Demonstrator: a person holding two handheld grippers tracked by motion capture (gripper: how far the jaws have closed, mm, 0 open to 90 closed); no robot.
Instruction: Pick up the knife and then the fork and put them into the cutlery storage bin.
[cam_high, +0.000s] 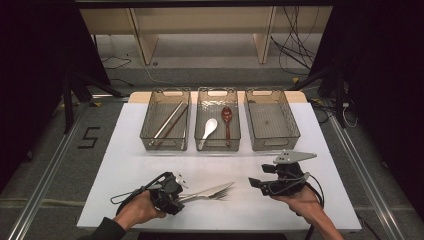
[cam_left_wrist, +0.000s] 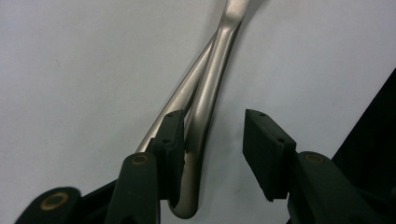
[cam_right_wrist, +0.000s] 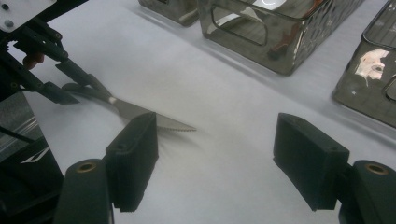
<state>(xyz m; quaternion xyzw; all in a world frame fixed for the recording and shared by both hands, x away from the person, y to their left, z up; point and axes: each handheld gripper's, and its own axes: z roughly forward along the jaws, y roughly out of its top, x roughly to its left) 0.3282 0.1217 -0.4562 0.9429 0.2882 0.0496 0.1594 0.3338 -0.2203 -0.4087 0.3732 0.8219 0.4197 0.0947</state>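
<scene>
Fingers of the left gripper (cam_left_wrist: 212, 140) stand apart, two steel handles (cam_left_wrist: 205, 98) lying between them against the left pad (cam_left_wrist: 170, 140) on the white table (cam_high: 125, 165). Right gripper (cam_right_wrist: 217, 163) gapes wide, holding nothing, near the knife (cam_right_wrist: 154, 119) and the bins (cam_high: 218, 120).

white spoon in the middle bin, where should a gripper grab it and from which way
Probably the handle. The white spoon lies flat in the middle bin, bowl toward the far end, handle slanting toward the near left corner. The bin walls block a side approach, so come straight down with the jaws across the handle. Stay clear of the brown spoon lying to its right.
</scene>
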